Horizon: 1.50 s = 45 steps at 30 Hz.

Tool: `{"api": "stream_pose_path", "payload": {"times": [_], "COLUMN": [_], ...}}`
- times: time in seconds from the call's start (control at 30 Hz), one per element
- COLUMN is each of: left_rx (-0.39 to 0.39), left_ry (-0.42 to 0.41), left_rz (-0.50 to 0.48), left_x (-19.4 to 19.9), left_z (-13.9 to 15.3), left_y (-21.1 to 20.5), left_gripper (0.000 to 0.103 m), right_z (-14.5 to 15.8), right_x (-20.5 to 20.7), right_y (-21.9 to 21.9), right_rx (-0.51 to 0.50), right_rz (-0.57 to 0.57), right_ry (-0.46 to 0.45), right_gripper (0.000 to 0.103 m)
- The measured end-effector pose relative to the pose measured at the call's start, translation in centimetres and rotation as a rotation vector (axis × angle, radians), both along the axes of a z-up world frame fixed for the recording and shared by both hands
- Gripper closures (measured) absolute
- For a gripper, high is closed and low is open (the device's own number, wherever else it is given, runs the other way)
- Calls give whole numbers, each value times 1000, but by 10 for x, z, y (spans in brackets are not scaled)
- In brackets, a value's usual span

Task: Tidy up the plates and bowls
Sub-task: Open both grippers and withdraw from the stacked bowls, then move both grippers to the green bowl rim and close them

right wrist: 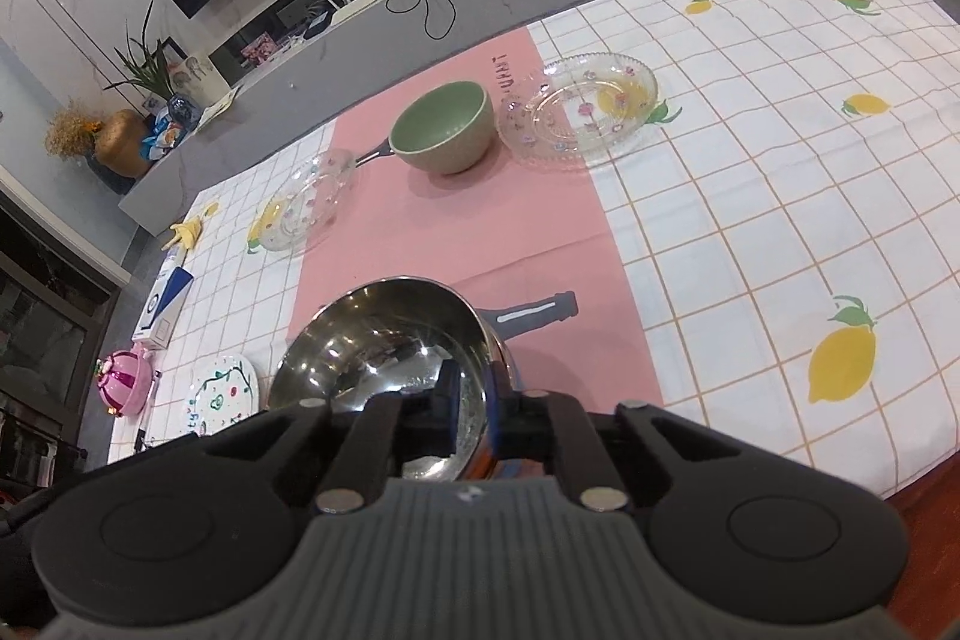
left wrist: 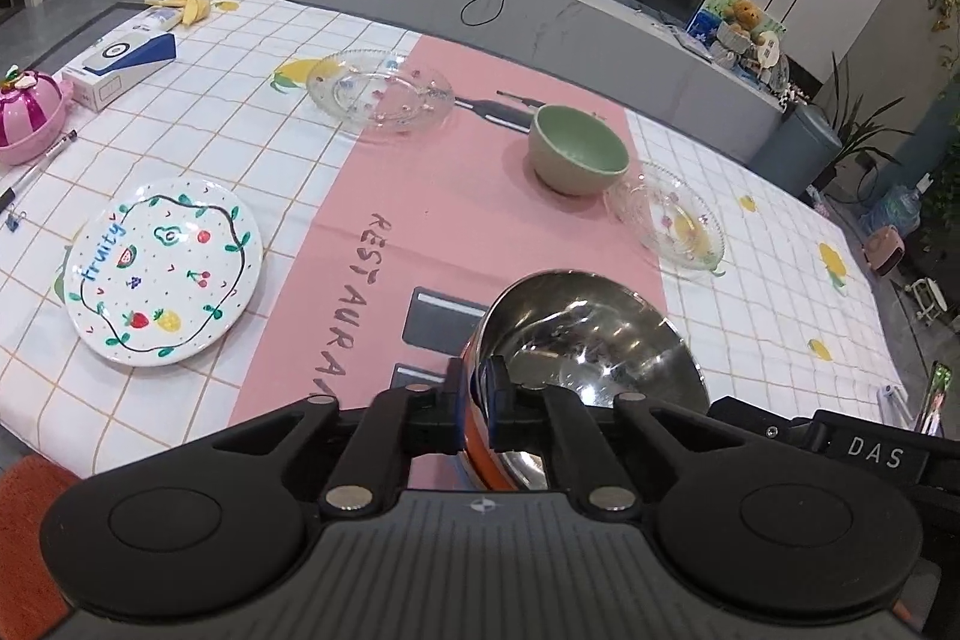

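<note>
Gripping: both grippers pinch the rim of one steel bowl, from opposite sides.
Left gripper: jaws narrowed on the bowl's wall, one finger inside, one on the orange outer side.
Right gripper: likewise clamped across the rim of the steel bowl, one finger inside, one outside.
Steel bowl: over the pink strip of the tablecloth; whether it touches the cloth I cannot tell.
Green bowl: beyond the steel bowl, upright on the pink strip.
Glass plates: one just right of the green bowl, another to the green bowl's left, well apart from it.
Fruit plate: left of the steel bowl, flat on the white checks.
</note>
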State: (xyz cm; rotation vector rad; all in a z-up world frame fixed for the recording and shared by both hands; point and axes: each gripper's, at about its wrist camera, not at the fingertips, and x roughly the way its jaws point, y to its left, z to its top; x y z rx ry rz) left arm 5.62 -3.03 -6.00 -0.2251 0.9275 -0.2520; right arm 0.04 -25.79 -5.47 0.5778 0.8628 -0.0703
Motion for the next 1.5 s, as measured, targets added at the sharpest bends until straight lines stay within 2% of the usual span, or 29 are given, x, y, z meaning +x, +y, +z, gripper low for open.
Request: {"api": "stream_pose_path", "payload": {"times": [0.1,0.17,0.37,0.47,0.57,0.6,0.67,0.73,0.83,0.93,1.0,1.13,1.27,1.5], "left_rx": [-20,-34,32,61,53,37,-11,-57,-82,-81,-60,-49,-61,-134], "left_ry": [-19,-36,-91,-120,-131,-131,-135,-129,-101,-87,-84,-59,-26,25], "left_rz": [-8,-16,-50,-77,-106,-115,-126,-134,-172,-172,-175,-202,-182,-171], "left_x": [2,4,20,30,42,46,56,69,91,112,126,149,175,215], "left_z": [8,14,31,38,45,46,48,49,47,43,40,31,17,-12], "left_y": [4,4,-5,-11,-16,-17,-17,-18,-23,-29,-35,-42,-44,-51], "left_gripper": [90,87,86,86,85,83,65,55,53,49,44,44,44,46], "right_z": [4,8,16,19,22,23,24,26,28,28,27,24,16,-9], "right_x": [-1,-1,6,14,25,30,40,51,69,92,109,140,166,209], "right_y": [-3,-6,-16,-21,-25,-26,-31,-36,-42,-47,-49,-49,-51,-48], "right_rx": [-12,-8,16,14,-1,-7,-12,-12,-26,18,37,14,4,19], "right_rz": [-17,-26,-72,-95,-110,-115,-129,-145,-151,-109,-95,-78,-83,-76], "right_ry": [-15,-31,-69,-77,-87,-87,-79,-83,-94,-93,-82,-60,-61,-13], "right_gripper": [89,74,55,51,46,46,45,41,32,21,21,21,22,37]}}
